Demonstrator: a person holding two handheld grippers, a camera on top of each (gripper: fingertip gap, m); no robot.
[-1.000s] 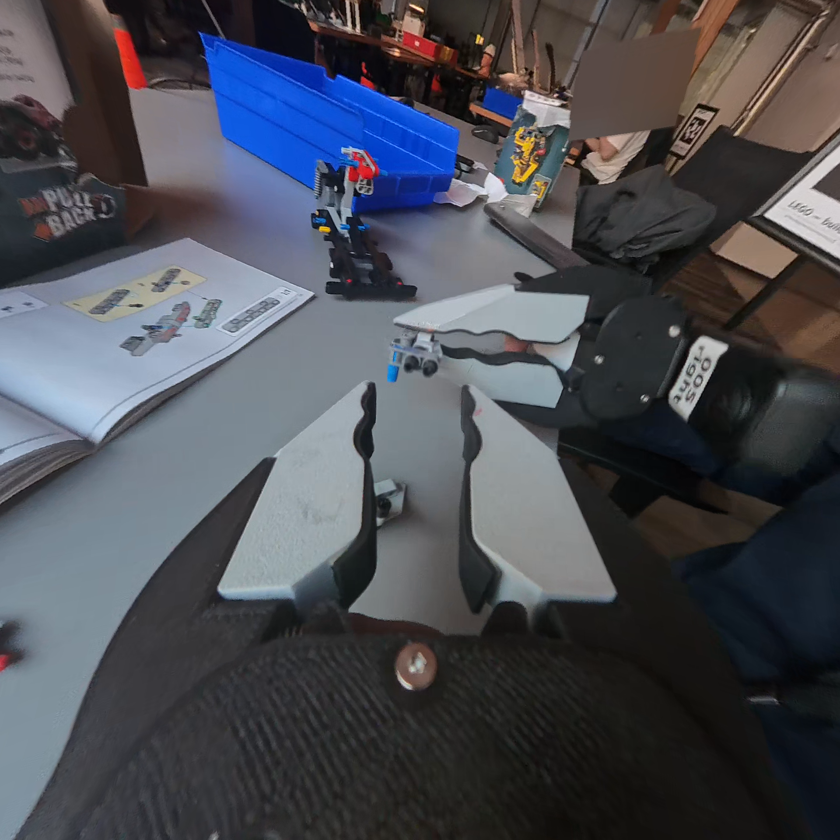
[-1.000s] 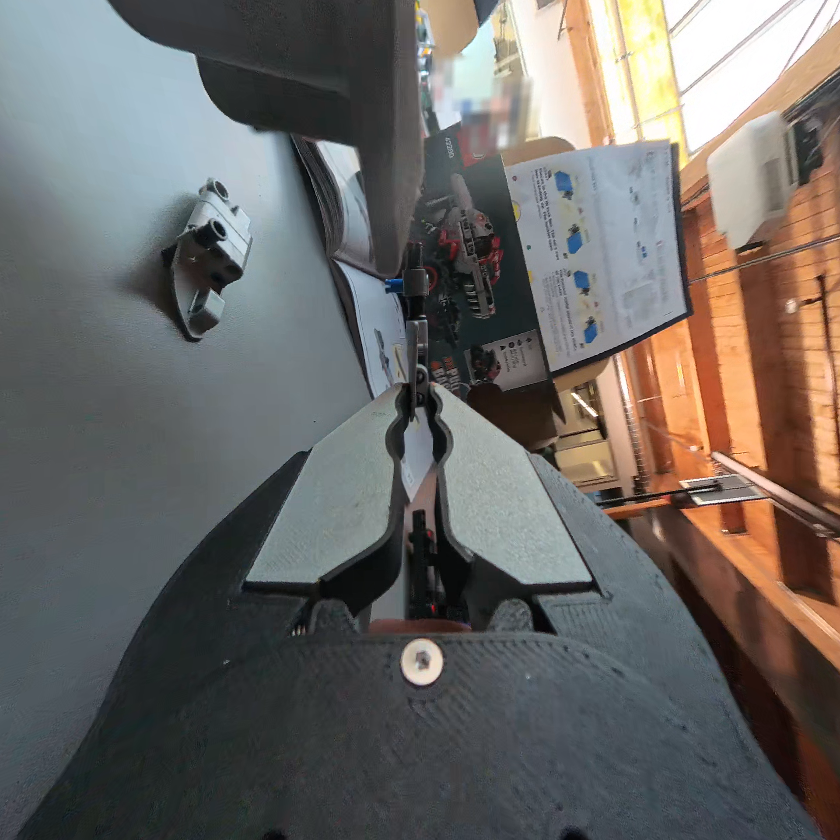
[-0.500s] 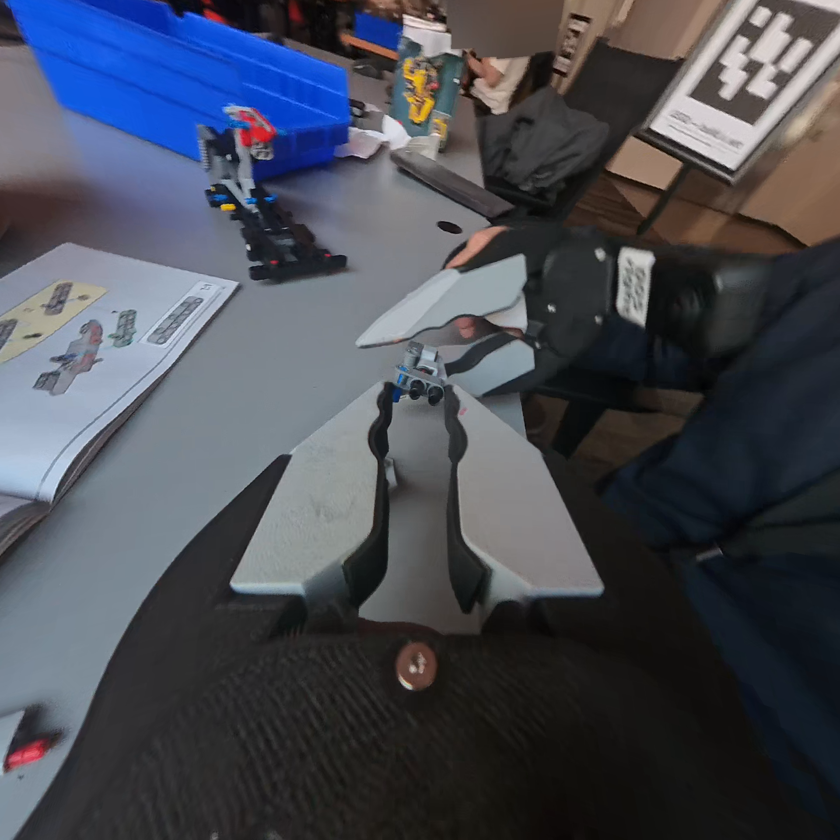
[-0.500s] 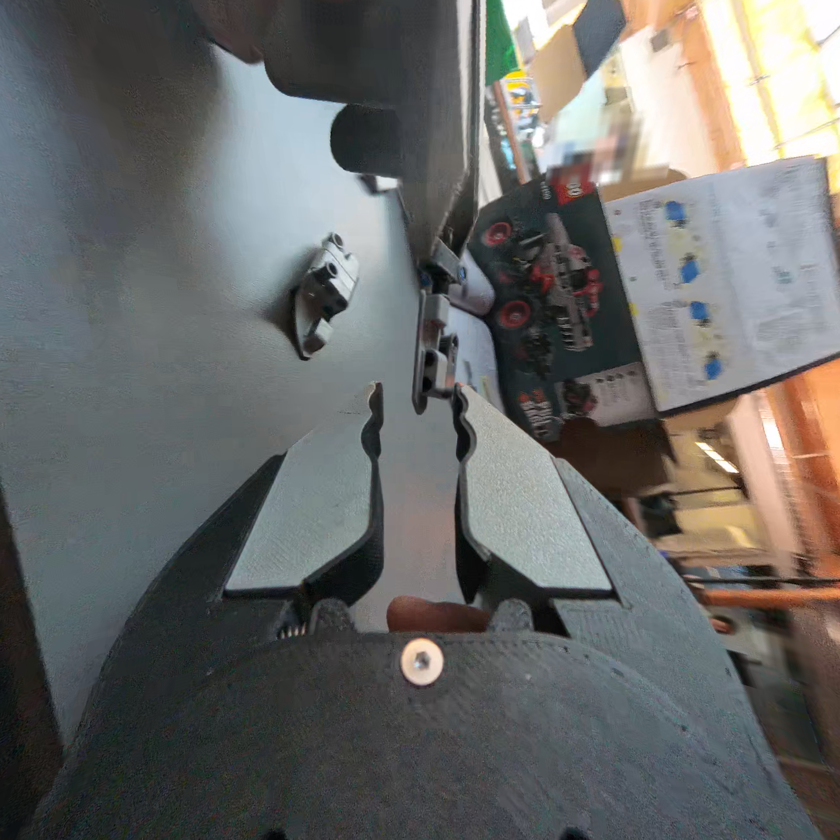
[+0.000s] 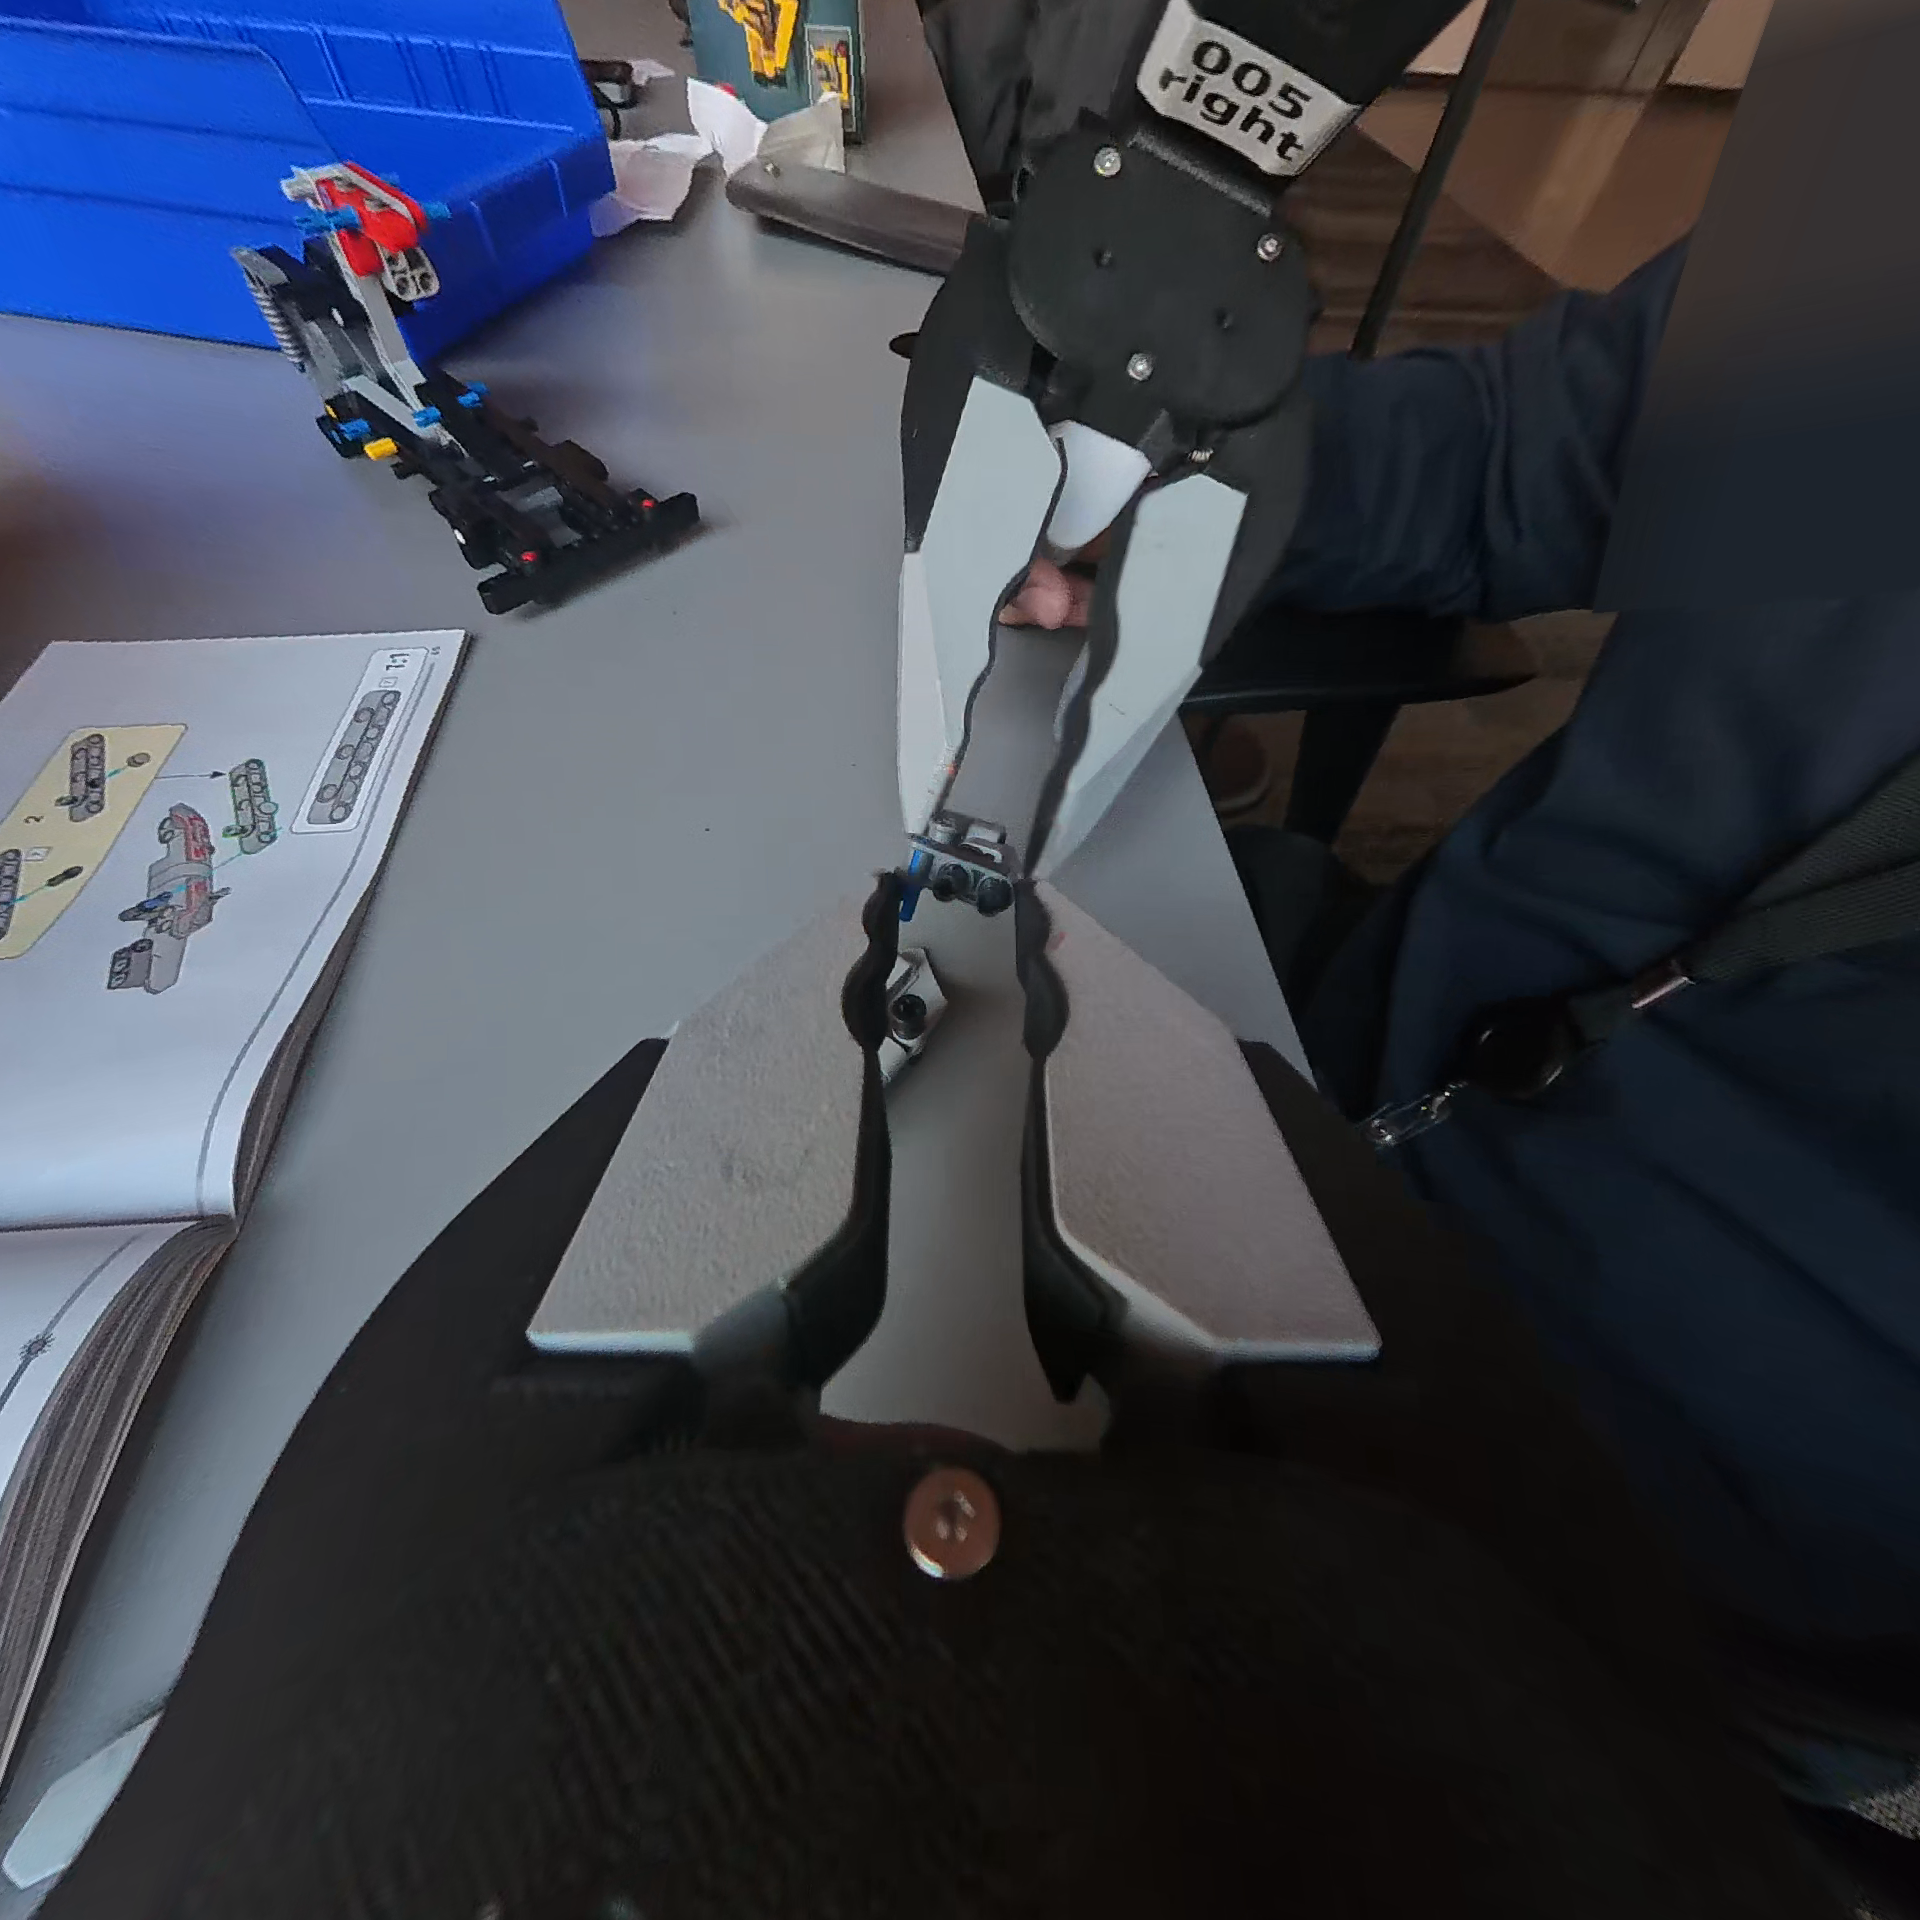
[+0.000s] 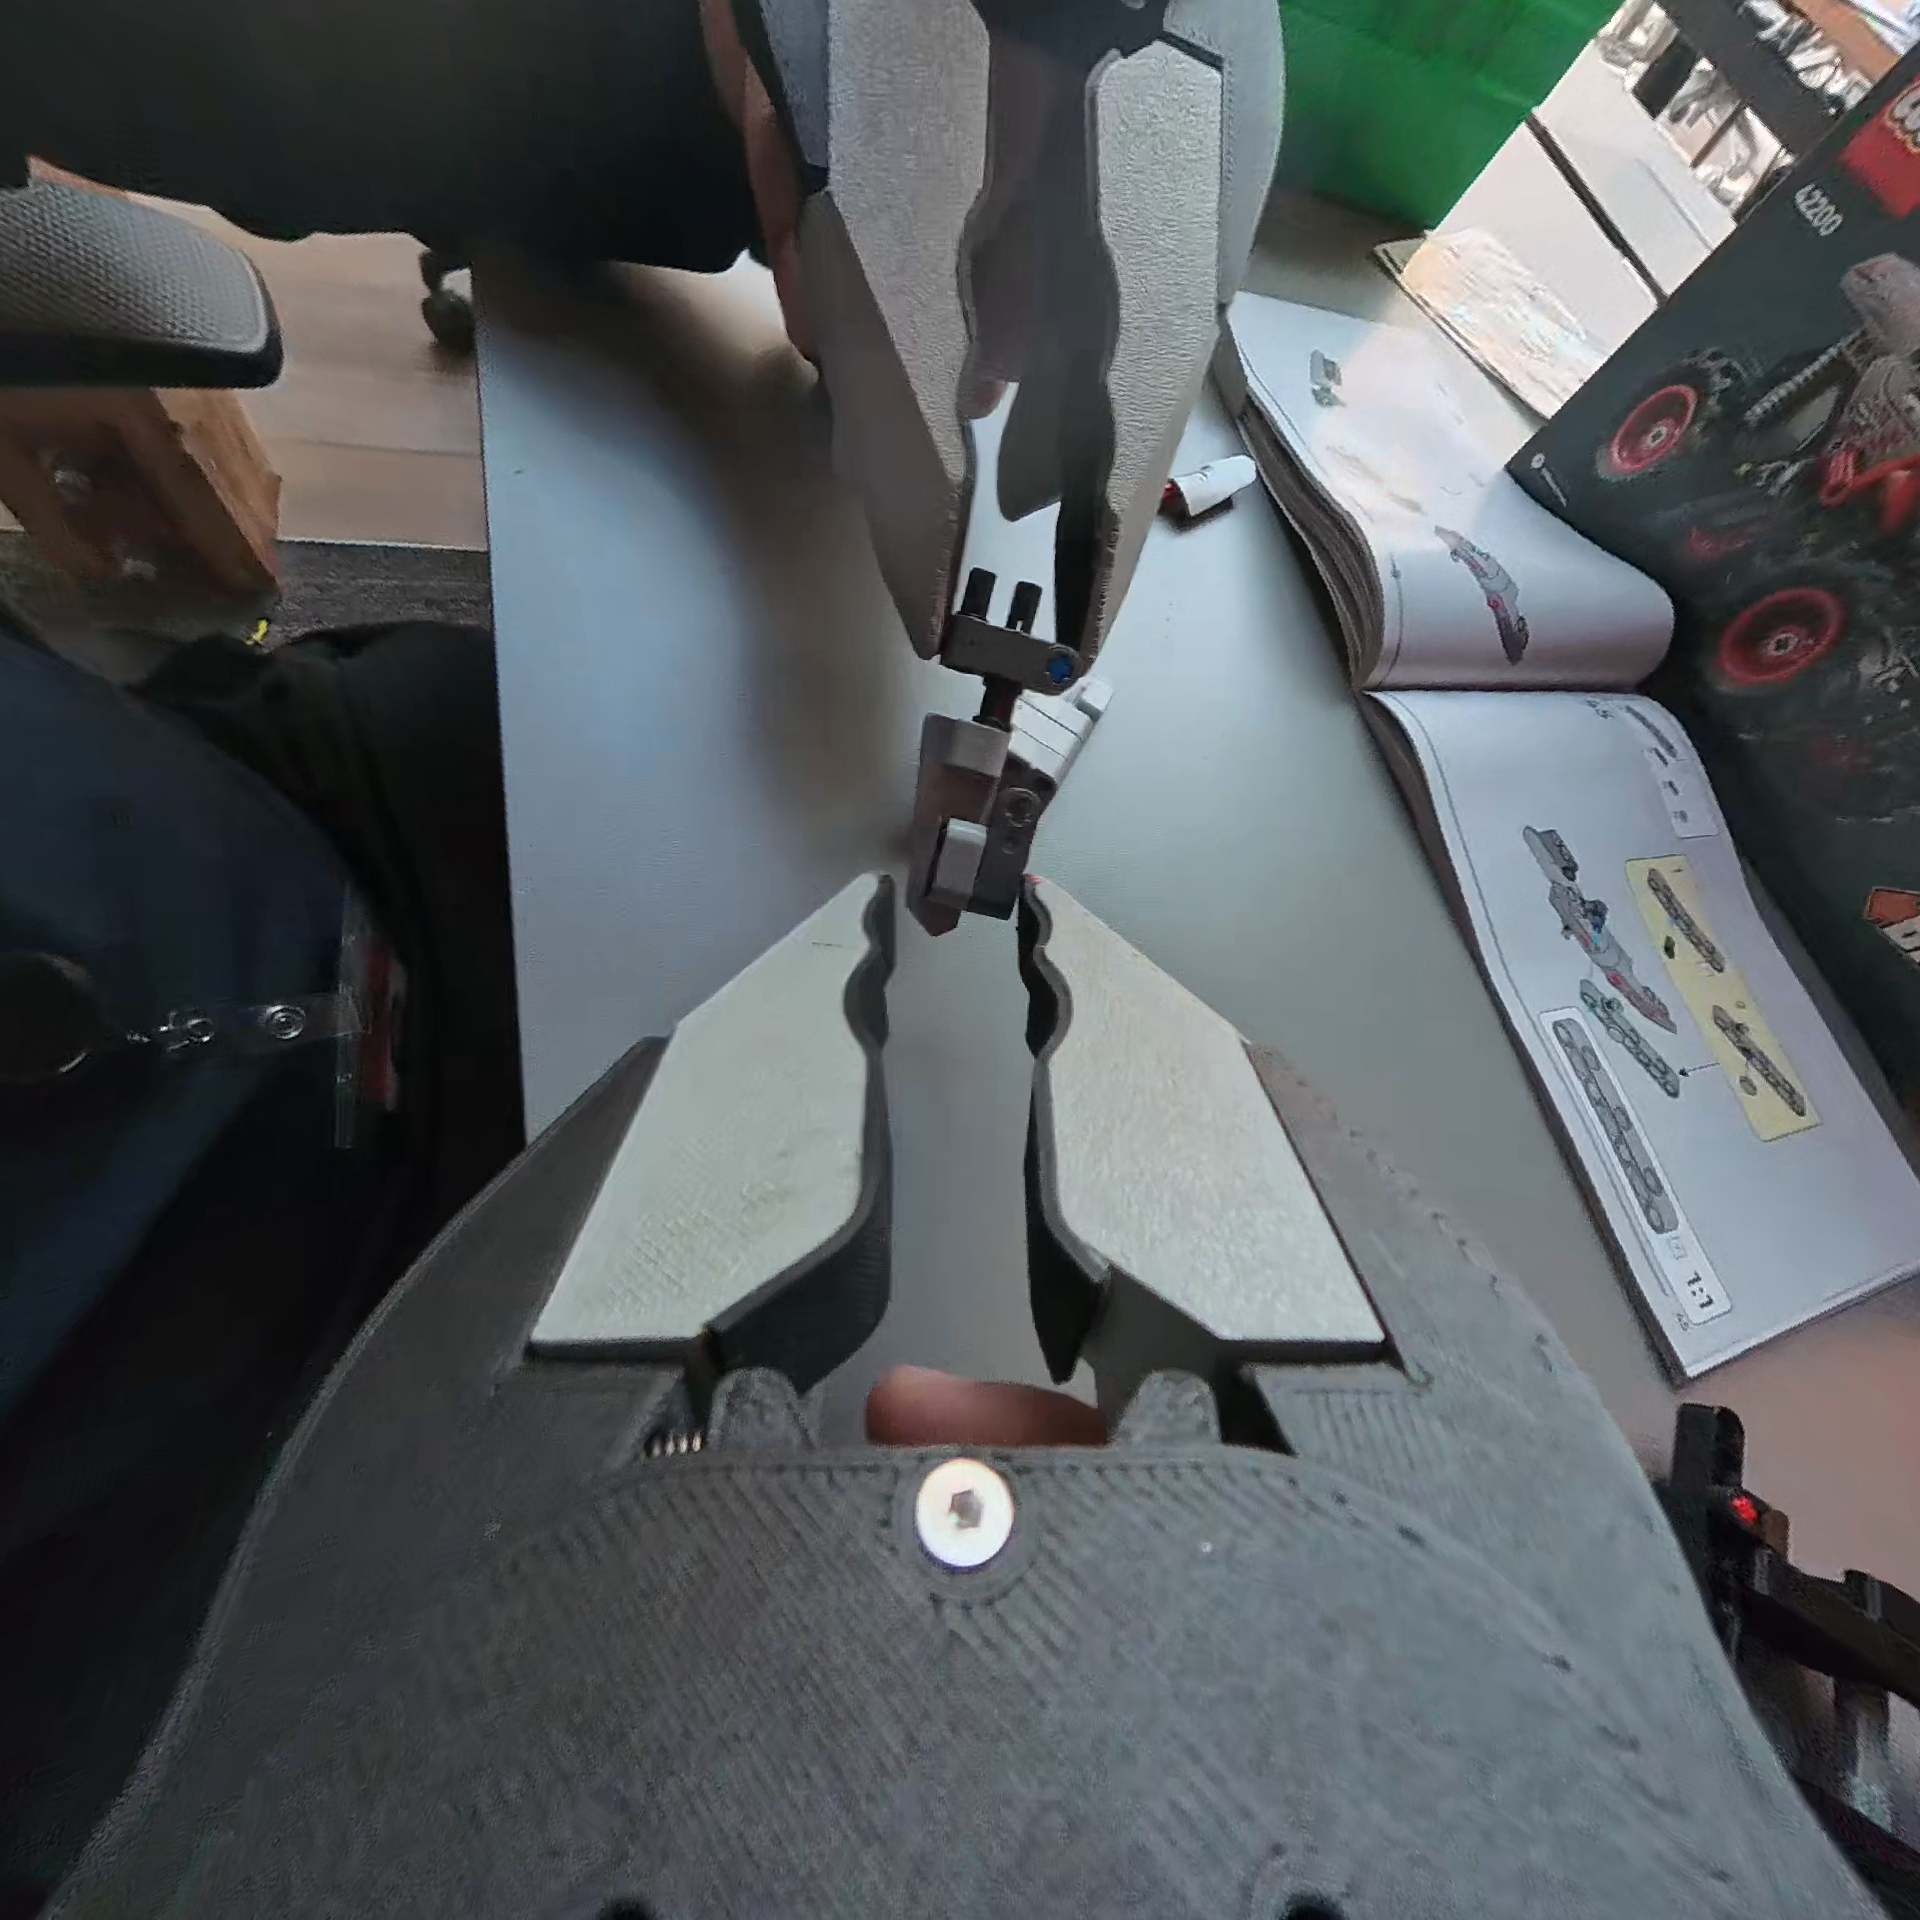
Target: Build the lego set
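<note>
A small grey lego sub-assembly (image 5: 961,864) with black pins and a blue pin hangs above the grey table (image 5: 644,727). My left gripper (image 5: 956,909) is shut on its grey beam end; in the right wrist view it reaches down from the top (image 6: 1013,639). The sub-assembly's other end (image 6: 971,821) sits between my right gripper's (image 6: 954,899) open jaws and touches one finger only. The two grippers point tip to tip. A loose grey piece (image 5: 912,1003) lies on the table just below them.
A black, grey and red lego chassis (image 5: 468,457) lies by a blue bin (image 5: 208,156). An open manual (image 5: 187,883) is on the left, with the set's box (image 6: 1766,416) behind it. A small white piece (image 6: 1210,499) lies nearby. The table edge and a person in dark blue are close. Left and right tips are no more than a few centimetres apart.
My right gripper opened off the sub-assembly and swung round to face my left gripper. My left gripper narrowed and closed on the sub-assembly's end.
</note>
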